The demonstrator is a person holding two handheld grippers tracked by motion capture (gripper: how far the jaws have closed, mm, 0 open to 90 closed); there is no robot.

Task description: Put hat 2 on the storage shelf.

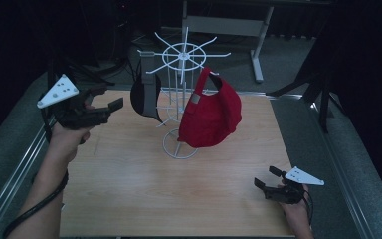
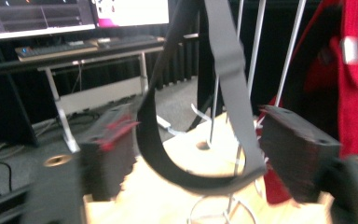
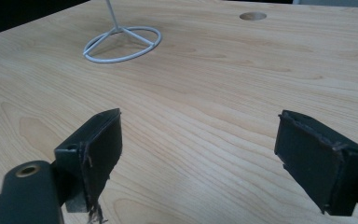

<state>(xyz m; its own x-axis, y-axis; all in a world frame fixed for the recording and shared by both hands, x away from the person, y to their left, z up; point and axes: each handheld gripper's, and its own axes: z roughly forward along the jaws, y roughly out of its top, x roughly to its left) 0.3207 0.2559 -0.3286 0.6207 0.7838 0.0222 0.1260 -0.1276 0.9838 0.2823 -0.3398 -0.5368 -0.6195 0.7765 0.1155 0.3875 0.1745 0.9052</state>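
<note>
High view: black cap (image 1: 146,97) and red cap (image 1: 211,112) crowd the white rack (image 1: 181,64); both grippers' jaws spread, empty

your work surface is a light wooden table (image 1: 129,199) with a round hole (image 3: 252,16) in its top; the white wire rack (image 1: 180,144) stands on it by its ring base.

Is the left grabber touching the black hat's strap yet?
Apart. In the left gripper view, the black cap's strap hangs between the open jaws of the left gripper, with clear space on both sides.
</note>
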